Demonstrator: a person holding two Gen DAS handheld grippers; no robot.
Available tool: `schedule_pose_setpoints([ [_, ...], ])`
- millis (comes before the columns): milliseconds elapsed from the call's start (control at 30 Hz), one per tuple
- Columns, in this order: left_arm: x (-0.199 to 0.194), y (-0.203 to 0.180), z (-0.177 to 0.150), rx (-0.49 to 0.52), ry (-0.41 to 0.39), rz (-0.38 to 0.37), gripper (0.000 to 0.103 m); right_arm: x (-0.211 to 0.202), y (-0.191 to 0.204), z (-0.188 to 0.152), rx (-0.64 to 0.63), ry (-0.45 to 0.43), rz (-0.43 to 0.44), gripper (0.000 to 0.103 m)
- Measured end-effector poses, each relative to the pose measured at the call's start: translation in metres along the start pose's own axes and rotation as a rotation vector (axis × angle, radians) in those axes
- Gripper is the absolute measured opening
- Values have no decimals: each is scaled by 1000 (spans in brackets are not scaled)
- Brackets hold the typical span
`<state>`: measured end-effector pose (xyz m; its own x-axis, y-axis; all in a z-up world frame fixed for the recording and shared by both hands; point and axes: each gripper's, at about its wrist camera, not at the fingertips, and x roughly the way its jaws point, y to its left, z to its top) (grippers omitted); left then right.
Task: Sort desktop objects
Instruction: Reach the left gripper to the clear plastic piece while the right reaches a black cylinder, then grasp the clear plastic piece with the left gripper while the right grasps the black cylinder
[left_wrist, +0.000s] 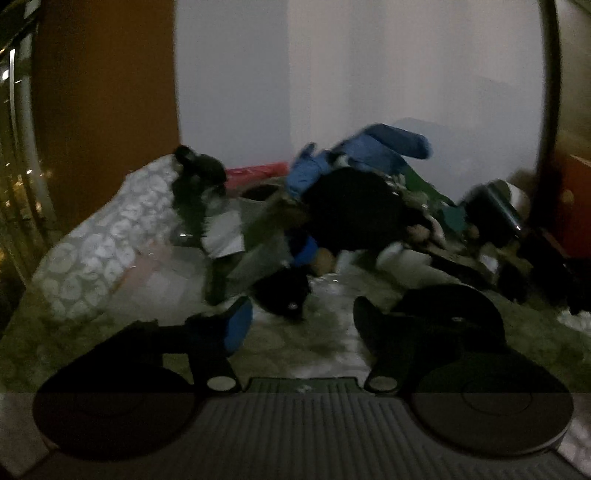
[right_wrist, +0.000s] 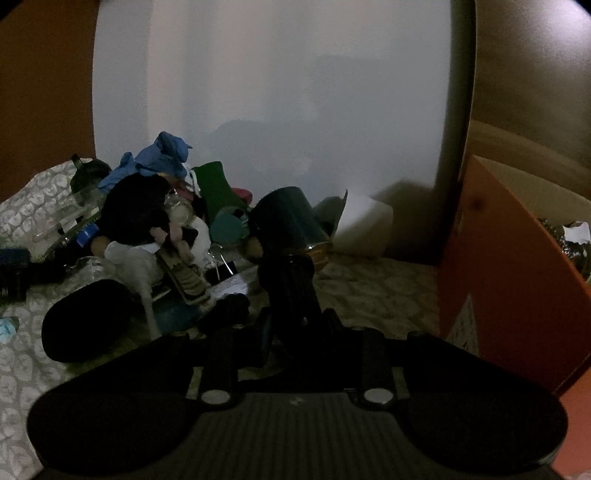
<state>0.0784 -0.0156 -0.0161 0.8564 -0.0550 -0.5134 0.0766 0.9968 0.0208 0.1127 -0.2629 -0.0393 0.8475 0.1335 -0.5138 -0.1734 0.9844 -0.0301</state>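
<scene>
At the right edge of the right wrist view stands an orange box (right_wrist: 517, 280), its open top showing crumpled silvery and white scraps (right_wrist: 570, 236) inside; what they are is too dim to tell. Left of it, at the far wall, a dark tin (right_wrist: 291, 218) lies tilted with its brassy rim towards the near side, and a white carton (right_wrist: 364, 225) sits just beside it. The right gripper (right_wrist: 295, 315) points forward and downward, and its narrowed jaws are clenched on a dark ribbed object (right_wrist: 290, 280) that sticks up between them. The left gripper (left_wrist: 303, 319) also tips downward, released, its jaws standing apart with only the patterned cloth (left_wrist: 103, 254) of the tabletop between them; a small black thing (left_wrist: 284, 295) lies just beyond the fingertips. The heap to be sorted fills the far left: a blue cloth (right_wrist: 162, 155) on top, a black garment (right_wrist: 136, 210) under it, a green piece (right_wrist: 218, 188) behind. A black oval pouch (right_wrist: 88, 321) lies near left. Bare tabletop runs between the held object and the box wall
</scene>
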Motion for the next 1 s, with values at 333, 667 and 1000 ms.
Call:
schedule_pose_setpoints([
  [333, 12, 5, -1, -56, 57, 9, 8, 0, -1, 1, 8, -8, 1, 26],
  [667, -10, 3, 3, -37, -21, 33, 8, -13, 5, 4, -6, -61, -4, 26],
  [1000, -30, 5, -1, -35, -28, 75, 8, -37, 12, -1, 41, -47, 10, 26],
])
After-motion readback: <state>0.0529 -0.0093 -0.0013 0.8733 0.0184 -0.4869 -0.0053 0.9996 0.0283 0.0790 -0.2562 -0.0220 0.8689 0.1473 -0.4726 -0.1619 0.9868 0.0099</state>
